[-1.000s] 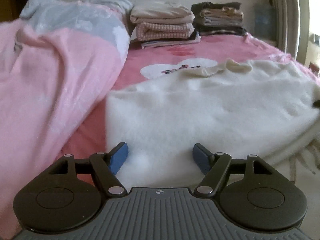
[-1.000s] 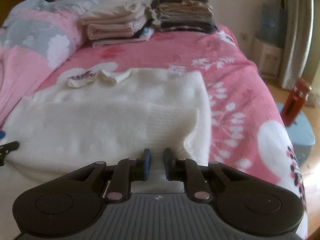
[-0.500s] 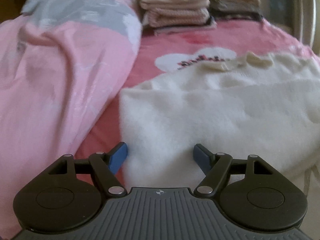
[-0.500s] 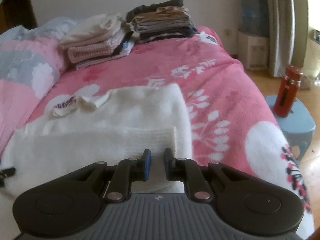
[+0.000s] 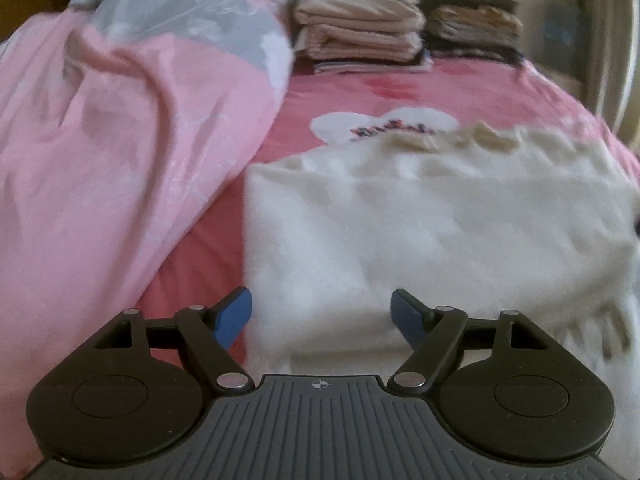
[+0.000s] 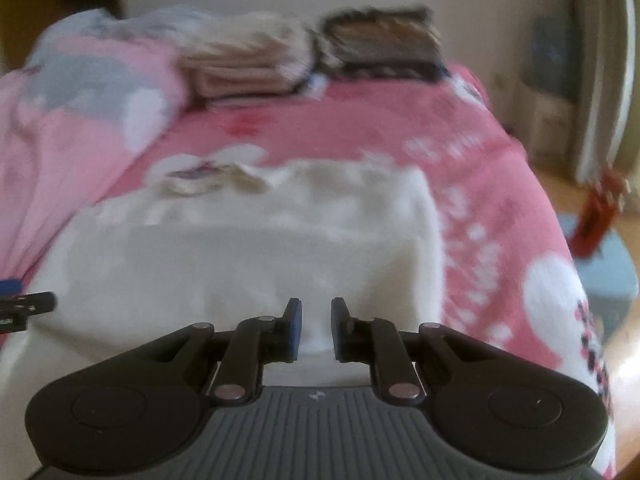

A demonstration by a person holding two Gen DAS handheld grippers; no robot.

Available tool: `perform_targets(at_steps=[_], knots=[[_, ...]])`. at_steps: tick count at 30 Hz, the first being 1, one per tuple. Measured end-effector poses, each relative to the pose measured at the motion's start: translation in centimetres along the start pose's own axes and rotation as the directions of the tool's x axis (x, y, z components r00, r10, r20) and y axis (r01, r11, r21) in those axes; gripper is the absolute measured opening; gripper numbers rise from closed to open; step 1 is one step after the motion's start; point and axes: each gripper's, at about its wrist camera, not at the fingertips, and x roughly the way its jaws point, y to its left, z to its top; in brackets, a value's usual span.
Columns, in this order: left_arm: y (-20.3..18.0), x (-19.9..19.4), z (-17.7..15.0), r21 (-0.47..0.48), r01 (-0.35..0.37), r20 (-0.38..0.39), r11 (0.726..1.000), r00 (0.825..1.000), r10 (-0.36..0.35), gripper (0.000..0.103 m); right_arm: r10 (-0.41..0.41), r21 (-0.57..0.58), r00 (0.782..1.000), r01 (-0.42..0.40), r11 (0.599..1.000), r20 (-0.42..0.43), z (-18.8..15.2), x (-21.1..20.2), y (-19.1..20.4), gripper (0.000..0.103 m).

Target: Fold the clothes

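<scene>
A cream fluffy sweater (image 5: 420, 232) lies flat on the pink bed, collar at the far end; it also shows in the right wrist view (image 6: 260, 252). My left gripper (image 5: 321, 312) is open and empty, its blue fingers spread over the sweater's near left corner. My right gripper (image 6: 316, 326) has its jaws nearly closed, with a narrow gap and white fabric showing in it; whether it pinches the sweater's near hem is unclear. The left gripper's tip (image 6: 24, 306) shows at the left edge of the right wrist view.
A rumpled pink and grey duvet (image 5: 120, 140) is heaped on the left. Two stacks of folded clothes, light (image 5: 360, 28) and dark (image 5: 472, 24), stand at the head of the bed. A red bottle (image 6: 598, 212) on a blue stool stands on the floor to the right.
Both cameras have shifted and tilted, so the sweater sits more centrally in view. The right gripper's gap has widened slightly. The left gripper stays open.
</scene>
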Motion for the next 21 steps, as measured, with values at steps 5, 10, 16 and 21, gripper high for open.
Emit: perform_targets(at_steps=[5,10,16,21], knots=[[-1.1,-0.1,-0.3,0.044,-0.046,-0.012,0.998,0.999,0.046,0.081,-0.044,-0.055,0.998,0.041,0.998,-0.044,-1.1,1.7,1.5,0.017],[-0.8,-4.3,-0.7,0.079,0.017,-0.020,0.997,1.000,-0.015,0.082,0.035,-0.017,0.997,-0.036,0.999,-0.067,-0.8,-2.7,3.3,0.017],[-1.3,-6.8,-4.2,0.055,0.079,-0.099,0.995,0.992,-0.073,0.083,0.177,0.090,0.970,-0.164,0.982,-0.164,-4.0,-6.8,4.3,0.017],[-1.7,-8.7,-7.3,0.029,0.125,-0.164,0.992,0.979,-0.119,0.083,0.206,0.111,0.955,-0.186,0.976,-0.213,-7.2,-9.1,4.9,0.017]])
